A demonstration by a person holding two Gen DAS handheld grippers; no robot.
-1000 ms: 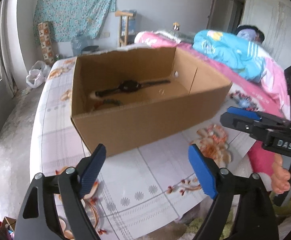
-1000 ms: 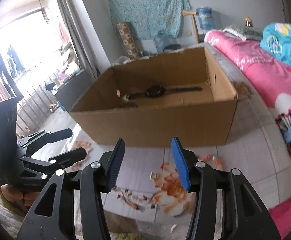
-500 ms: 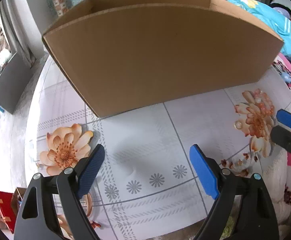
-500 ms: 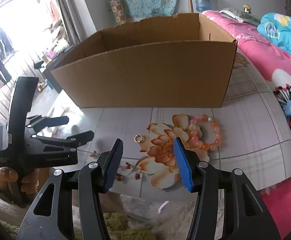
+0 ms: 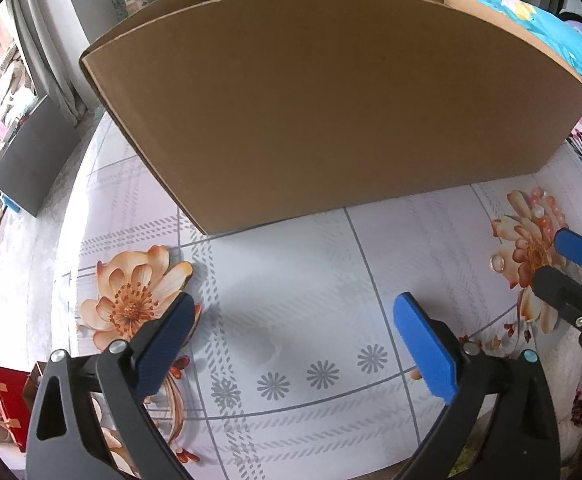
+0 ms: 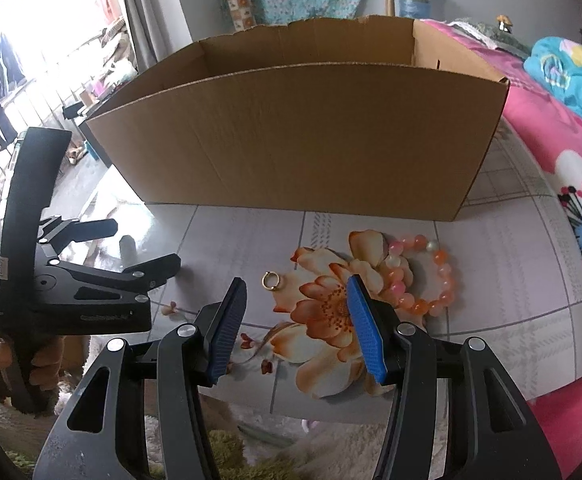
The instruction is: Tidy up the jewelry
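Cardboard box (image 6: pixel 303 136) on bench (image 6: pixel 491 264); before its near wall I see bead bracelet (image 6: pixel 423 276) and, left of it, gold ring (image 6: pixel 271 281). My right gripper (image 6: pixel 297 324) is nearer, fingers half-spread and empty, ring just ahead. Left gripper (image 5: pixel 293 346) fingers opening over bare cloth.

From down here the near wall of the cardboard box (image 5: pixel 331 120) shuts off its floor, so whatever lies inside cannot be seen in either view. In the left wrist view the bead bracelet (image 5: pixel 541 210) shows only as a few beads near the right edge, blending into the printed flower, and the right gripper (image 5: pixel 571 268) is cut off there, while the small gold ring (image 6: pixel 271 281) is too tiny to make out any detail. The hand (image 6: pixel 15 364) gripping the left gripper's handle is half lost at the lower left edge.
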